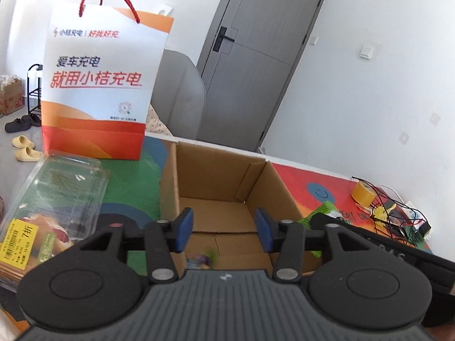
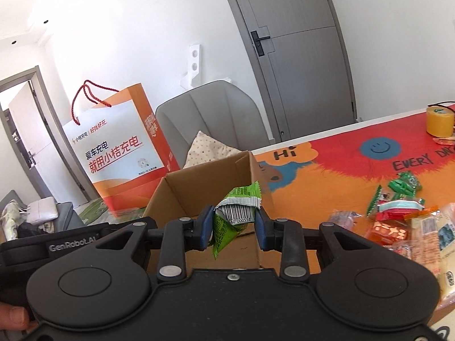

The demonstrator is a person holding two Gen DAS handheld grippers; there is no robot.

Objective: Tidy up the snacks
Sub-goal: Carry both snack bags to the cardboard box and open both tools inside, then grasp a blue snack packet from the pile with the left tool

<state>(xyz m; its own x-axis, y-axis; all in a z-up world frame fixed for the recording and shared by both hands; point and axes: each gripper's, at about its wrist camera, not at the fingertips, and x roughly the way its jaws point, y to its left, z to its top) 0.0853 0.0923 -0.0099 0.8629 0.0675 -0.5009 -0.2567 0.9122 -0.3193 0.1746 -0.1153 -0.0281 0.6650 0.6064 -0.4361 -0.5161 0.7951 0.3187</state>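
Green Packet Held at the Box

The right tongs (image 2: 234, 228) pinch a green snack packet (image 2: 231, 221) over the open cardboard box (image 2: 182, 196). It looks light, soft and crinkly, best gripped across its folded middle. The left tongs (image 1: 224, 228) stand open and empty above the box (image 1: 224, 176). More packets (image 2: 398, 216) lie on the bright printed bench (image 2: 341, 170), beside a paper bag (image 2: 119, 153), in a white-walled room with a grey door (image 2: 298, 42)
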